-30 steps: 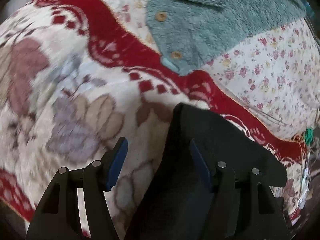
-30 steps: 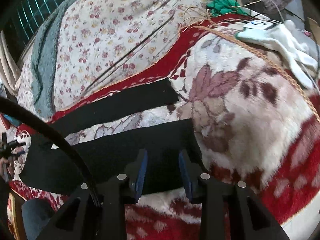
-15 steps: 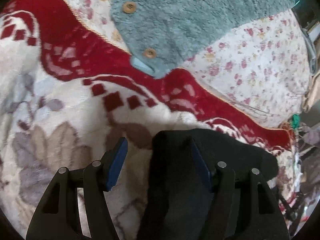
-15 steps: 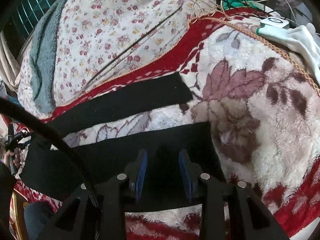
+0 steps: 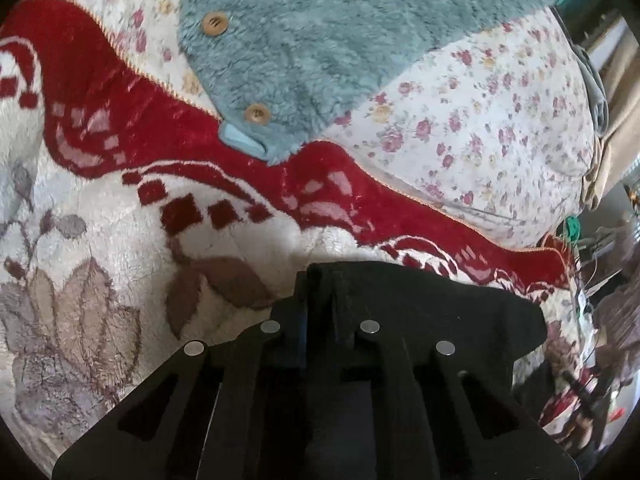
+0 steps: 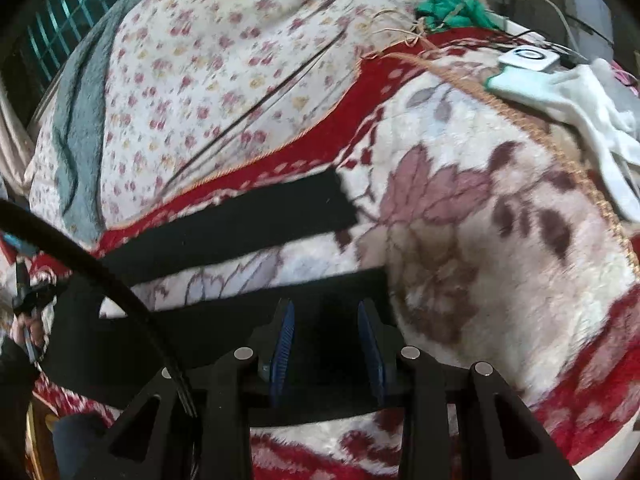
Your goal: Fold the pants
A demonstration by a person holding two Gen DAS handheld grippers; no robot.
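black pants (image 6: 224, 220) spread flat on a plush blanket (image 6: 480, 240) over a bed, two legs lying side by side with a strip of blanket showing between them, hems toward the middle of the right view. nearer leg under the right claw (image 6: 326, 336); blue pads standing apart over the dark cloth near its hem, not pressing together; cannot tell whether touching the fabric. in the left view, waist end of the pants (image 5: 440, 312) bunched up at the left claw (image 5: 318, 300), fingers drawn together and clamped on a raised fold of the black cloth. blanket cream with brown and pink leaves, edged by a red patterned border (image 5: 120, 120) and a thin orange trim. beyond the border, a floral sheet (image 5: 480, 120) with small pink blossoms. on the sheet, a teal fleece garment (image 5: 340, 40) with two wooden buttons (image 5: 256, 113), its corner overlapping the red border. at the far right of the right view, white cloth (image 6: 580, 100) with a small white device (image 6: 528, 58) beside it, and a green scrap (image 6: 452, 8) with loose cords near the blanket's corner. black cable (image 6: 100, 276) arcing across the lower left of the right view.
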